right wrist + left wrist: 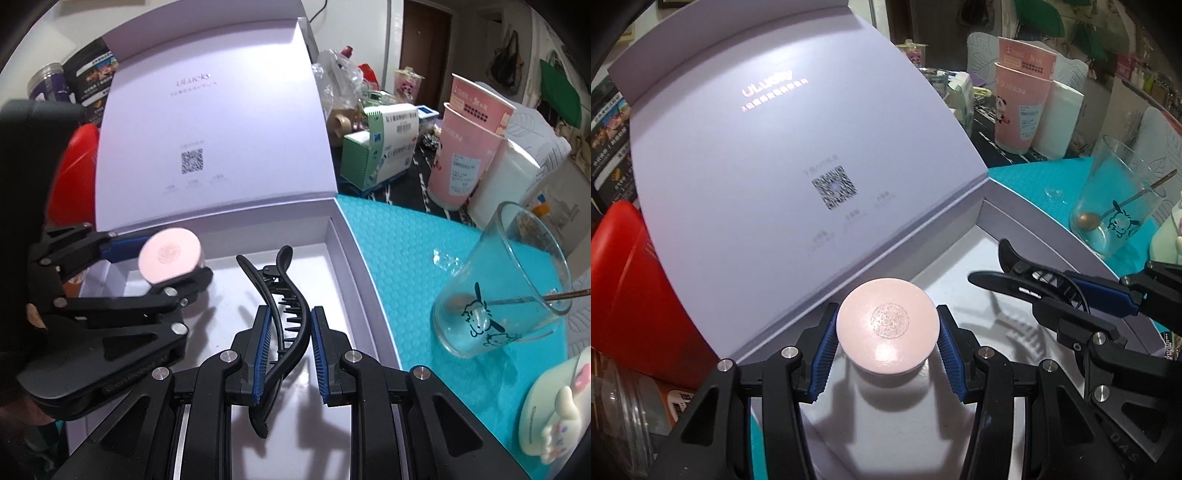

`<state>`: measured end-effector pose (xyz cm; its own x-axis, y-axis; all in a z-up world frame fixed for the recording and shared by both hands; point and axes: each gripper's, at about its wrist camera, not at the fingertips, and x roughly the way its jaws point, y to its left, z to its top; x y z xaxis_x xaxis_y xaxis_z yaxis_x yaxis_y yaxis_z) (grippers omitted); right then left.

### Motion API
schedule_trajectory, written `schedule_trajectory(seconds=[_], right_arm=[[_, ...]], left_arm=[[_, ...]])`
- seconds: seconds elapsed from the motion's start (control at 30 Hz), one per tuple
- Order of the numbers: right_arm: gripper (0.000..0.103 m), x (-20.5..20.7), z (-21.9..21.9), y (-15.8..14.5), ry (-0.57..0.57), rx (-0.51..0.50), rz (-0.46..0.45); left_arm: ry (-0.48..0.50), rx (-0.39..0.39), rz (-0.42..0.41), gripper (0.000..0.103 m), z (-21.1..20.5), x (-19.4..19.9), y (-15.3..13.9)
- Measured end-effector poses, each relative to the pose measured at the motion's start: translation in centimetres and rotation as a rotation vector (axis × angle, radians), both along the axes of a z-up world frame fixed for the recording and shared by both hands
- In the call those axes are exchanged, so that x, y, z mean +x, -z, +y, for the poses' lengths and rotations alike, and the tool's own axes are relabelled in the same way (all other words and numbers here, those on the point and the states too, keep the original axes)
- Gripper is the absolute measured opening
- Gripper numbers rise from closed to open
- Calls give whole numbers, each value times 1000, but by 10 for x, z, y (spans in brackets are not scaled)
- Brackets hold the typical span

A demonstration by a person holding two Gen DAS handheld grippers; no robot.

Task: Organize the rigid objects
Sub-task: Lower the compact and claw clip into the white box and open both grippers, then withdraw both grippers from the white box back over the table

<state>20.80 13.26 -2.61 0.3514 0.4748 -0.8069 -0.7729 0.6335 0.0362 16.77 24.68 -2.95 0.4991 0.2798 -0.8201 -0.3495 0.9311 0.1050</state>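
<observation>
An open lavender gift box lies on the teal mat, its lid standing up behind. My left gripper is shut on a round pink compact and holds it over the box's white floor near the back left corner; it also shows in the right wrist view. My right gripper is shut on a black hair clip over the box's middle; the clip shows in the left wrist view.
A glass with a spoon stands on the teal mat right of the box. Pink paper cups, a green-striped carton and a cream cartoon item lie around. A red object is left of the lid.
</observation>
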Motion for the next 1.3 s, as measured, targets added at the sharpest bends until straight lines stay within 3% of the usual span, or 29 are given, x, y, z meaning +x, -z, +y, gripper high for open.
schedule_trajectory(seconds=[0.07,0.2,0.53,1.3], right_arm=[[23,1,1,1,7,-5,7],[41,3,-2,0,33,11,23],[41,-7,-8,-14,46,12,-22],[41,-72,-58,-75,79,87,-119]], left_arm=[[-7,2,11,50,0,2,2],[-32,-40,43,50,5,3,7],[-54,-28,8,53,1,-1,-4],[-53,34,-124,53,-37,-67,-79]])
